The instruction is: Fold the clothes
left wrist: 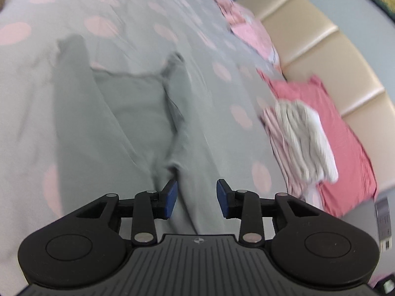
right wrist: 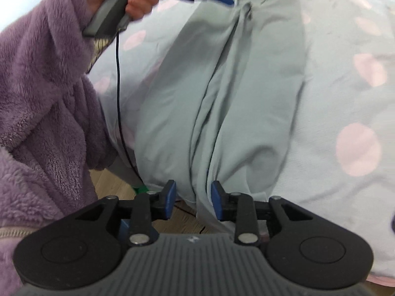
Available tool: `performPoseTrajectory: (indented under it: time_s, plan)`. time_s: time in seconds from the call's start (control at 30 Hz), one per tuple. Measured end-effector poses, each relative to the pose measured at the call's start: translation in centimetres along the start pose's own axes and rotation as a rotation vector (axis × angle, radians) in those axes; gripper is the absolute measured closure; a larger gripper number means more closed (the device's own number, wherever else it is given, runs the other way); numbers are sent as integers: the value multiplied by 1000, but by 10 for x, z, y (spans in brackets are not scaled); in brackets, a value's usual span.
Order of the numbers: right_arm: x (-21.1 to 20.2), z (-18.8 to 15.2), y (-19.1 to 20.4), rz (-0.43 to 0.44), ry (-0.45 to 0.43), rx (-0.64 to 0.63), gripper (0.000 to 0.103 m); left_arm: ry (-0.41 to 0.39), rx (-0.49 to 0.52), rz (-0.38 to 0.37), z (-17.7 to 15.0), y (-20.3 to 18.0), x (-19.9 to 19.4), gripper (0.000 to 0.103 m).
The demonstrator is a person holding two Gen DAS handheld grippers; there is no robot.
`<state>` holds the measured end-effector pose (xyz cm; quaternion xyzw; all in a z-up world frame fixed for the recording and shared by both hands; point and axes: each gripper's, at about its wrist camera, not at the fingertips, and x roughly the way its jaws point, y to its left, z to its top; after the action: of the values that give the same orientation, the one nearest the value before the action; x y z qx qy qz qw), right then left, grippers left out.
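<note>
Both tongs, left (left wrist: 196, 198) and right (right wrist: 193, 198), spread, straddling opposite ends of grey garment (right wrist: 222, 93); apparently poised to pinch and fold it on bed (right wrist: 345, 86).

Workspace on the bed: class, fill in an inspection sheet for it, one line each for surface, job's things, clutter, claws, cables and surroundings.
Surface: grey bedspread with pink dots, wrinkled.
Job's things: grey-green garment spread lengthwise on the bed, creased down the middle, not yet folded.
Clutter: pink and white clothes pile along the bed's far edge; the picture is blurred there.
Claws: left claw open, garment fabric between its fingers; right claw open, a fold of the garment between its fingers.
Cables: black cable hanging from the left handle.
Surroundings: cream padded headboard; wooden floor; person's purple fleece sleeve.
</note>
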<state>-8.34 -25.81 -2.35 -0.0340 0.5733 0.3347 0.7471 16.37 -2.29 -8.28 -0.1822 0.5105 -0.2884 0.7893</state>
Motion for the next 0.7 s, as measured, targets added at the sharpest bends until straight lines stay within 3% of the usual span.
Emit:
performPoseTrajectory:
  time_s: [0.2,0.43,0.57,0.7]
  plan:
    - [6,-13,3,-59,6,0,64,41,-5,71,-9,-3,29,71]
    - [-3,-25,10,16,-43,-13,61,9,-29,59,-12,5,34,71]
    - [-9,-30,11,109,-36,7,63,17,-15,86,-14,6,36,77]
    - [-5,-31,19,46,-38,-35,63,24,9,91,-16,0,32,77]
